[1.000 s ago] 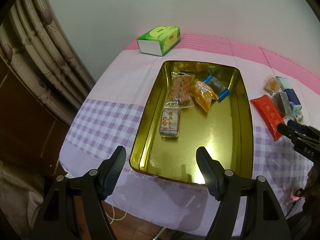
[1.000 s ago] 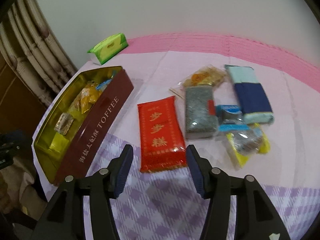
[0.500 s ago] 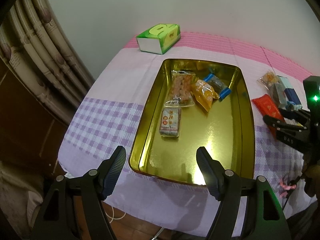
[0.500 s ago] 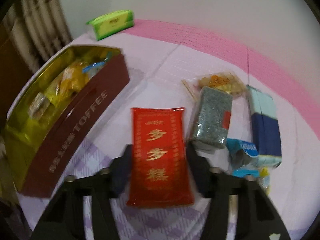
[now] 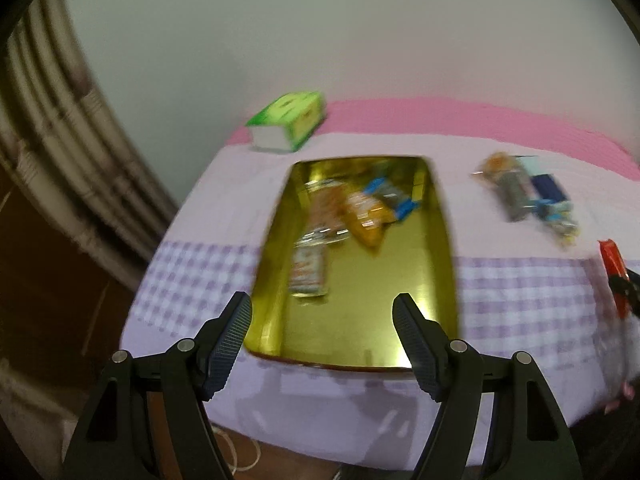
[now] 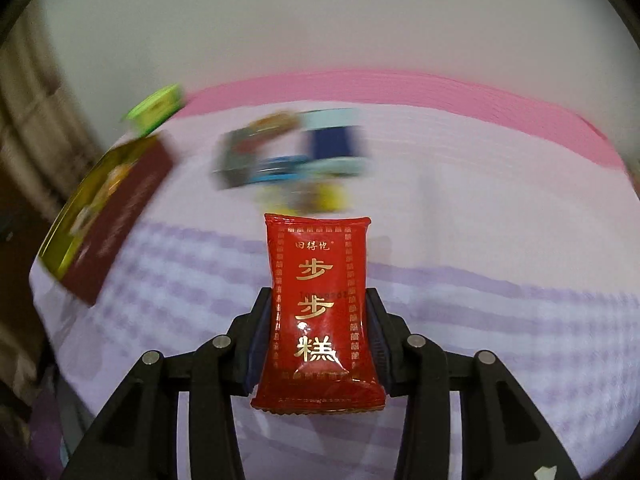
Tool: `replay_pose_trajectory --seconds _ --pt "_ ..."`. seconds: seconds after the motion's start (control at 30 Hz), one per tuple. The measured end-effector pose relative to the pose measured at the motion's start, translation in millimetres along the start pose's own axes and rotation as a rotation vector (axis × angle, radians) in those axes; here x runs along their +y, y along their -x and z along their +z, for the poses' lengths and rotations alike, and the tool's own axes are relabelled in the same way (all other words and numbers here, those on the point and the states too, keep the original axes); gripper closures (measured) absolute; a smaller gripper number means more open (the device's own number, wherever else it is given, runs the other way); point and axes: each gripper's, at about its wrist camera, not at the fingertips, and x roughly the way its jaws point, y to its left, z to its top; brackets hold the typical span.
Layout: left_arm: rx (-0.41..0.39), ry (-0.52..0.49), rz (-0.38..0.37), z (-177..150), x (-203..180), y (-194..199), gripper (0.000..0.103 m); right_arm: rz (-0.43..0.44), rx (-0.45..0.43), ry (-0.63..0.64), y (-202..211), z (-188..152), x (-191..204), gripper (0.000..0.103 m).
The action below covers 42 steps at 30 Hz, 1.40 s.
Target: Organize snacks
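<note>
My right gripper (image 6: 318, 312) is shut on a red snack packet (image 6: 318, 300) with gold characters and holds it above the checked tablecloth. The packet also shows at the right edge of the left wrist view (image 5: 612, 268). A gold toffee tin (image 5: 440, 248) sits open in the middle of the table with several snacks (image 5: 360, 216) inside; it lies at the left in the right wrist view (image 6: 132, 208). My left gripper (image 5: 322, 332) is open and empty, in front of the tin's near edge.
A pile of loose snack packets (image 5: 528, 196) lies right of the tin, also in the right wrist view (image 6: 296, 156). A green tissue box (image 5: 288, 124) stands at the back left. Curtains (image 5: 60, 152) hang at the left. The table's near edge (image 5: 360, 420) is close.
My right gripper closed on the red packet and lifted it off the cloth. My left gripper drew back a little from the tin and stayed open.
</note>
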Motion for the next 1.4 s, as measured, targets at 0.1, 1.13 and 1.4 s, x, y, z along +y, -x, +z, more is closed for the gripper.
replay_pose_trajectory --seconds 0.1,1.13,1.4 --pt "-0.009 -0.054 -0.056 2 -18 8 0.030 -0.074 -0.019 -0.049 7 -7 -40 0.062" --pt "0.350 -0.053 -0.267 137 -206 -181 0.030 0.025 -0.100 -0.213 14 -32 -117 0.061" --pt "0.349 -0.061 -0.284 120 -210 -180 0.067 0.016 -0.097 -0.201 14 -32 -116 0.060"
